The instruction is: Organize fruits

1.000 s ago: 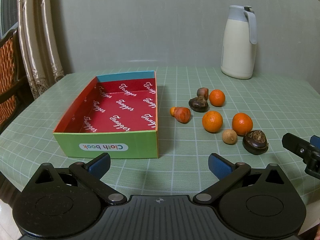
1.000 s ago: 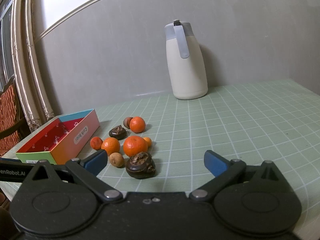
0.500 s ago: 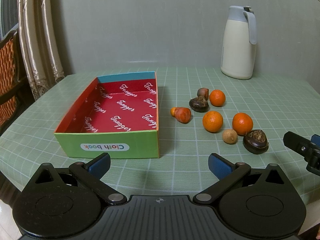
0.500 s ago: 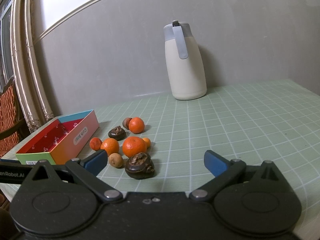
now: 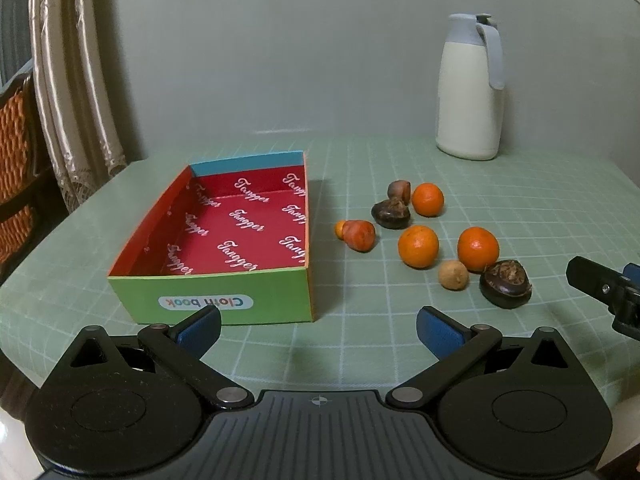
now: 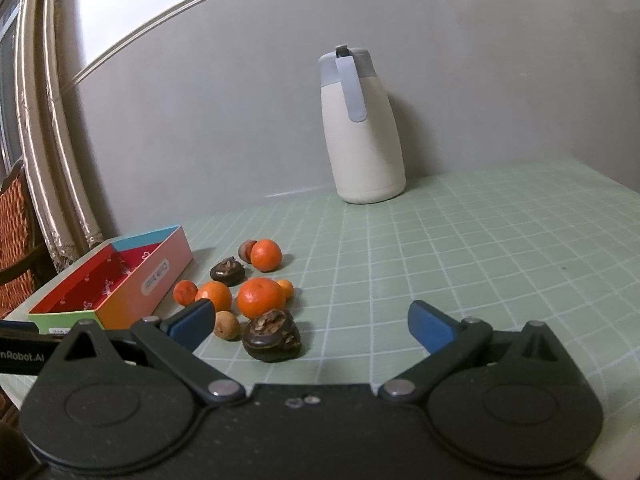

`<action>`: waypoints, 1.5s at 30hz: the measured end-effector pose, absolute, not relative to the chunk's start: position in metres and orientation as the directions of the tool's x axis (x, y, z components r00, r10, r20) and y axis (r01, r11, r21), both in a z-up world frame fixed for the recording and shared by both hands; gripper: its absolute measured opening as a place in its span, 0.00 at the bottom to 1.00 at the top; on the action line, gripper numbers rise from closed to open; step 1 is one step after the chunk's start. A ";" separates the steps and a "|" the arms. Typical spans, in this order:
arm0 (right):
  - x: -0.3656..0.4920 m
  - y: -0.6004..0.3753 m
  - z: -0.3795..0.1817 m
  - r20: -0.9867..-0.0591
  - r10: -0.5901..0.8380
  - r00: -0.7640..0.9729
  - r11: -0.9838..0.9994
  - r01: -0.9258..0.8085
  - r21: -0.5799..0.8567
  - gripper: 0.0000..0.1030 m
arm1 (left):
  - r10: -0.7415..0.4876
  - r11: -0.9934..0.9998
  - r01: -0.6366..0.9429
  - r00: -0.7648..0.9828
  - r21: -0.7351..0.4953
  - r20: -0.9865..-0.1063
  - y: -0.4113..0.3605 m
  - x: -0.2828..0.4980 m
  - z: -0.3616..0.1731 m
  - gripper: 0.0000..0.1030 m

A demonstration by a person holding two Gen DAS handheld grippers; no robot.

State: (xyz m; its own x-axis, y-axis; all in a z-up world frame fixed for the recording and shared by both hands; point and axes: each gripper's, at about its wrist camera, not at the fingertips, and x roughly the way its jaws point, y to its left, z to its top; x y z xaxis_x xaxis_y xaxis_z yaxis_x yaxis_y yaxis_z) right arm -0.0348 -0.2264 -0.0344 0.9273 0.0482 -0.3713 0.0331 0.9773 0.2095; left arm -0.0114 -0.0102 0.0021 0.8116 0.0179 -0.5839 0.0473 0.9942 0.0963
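Observation:
An open box [image 5: 208,300] with a red printed inside stands on the green grid tablecloth; it also shows in the right wrist view [image 6: 144,280]. To its right lie several small fruits: three oranges [image 5: 418,246], dark brown water chestnuts [image 5: 505,283], a reddish fruit [image 5: 359,235] and a small tan round fruit [image 5: 453,275]. My left gripper [image 5: 318,326] is open and empty, just in front of the box. My right gripper [image 6: 310,322] is open and empty, with the nearest dark water chestnut [image 6: 272,335] between its fingers' line and slightly ahead.
A cream thermos jug [image 5: 470,88] with a grey handle stands at the back by the wall, also in the right wrist view [image 6: 362,128]. Curtains [image 5: 68,80] and a wicker chair [image 5: 16,152] are at the left. The table edge curves off at the left and right.
Both grippers have shifted only slightly; the right one has edged a little closer to the fruits. Nothing was grasped or moved.

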 end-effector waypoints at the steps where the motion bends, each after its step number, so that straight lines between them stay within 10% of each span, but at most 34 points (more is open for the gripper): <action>1: -0.035 -0.227 -0.034 -0.370 0.047 0.928 0.977 0.034 0.209 1.00 | 0.018 0.994 0.048 0.813 0.098 -0.583 -0.011 -0.012 0.002 1.00; 45: -0.078 -0.292 -0.035 -0.336 -0.143 0.931 0.949 0.226 0.222 1.00 | -0.130 0.944 0.281 0.798 0.171 -0.588 -0.117 -0.002 -0.011 1.00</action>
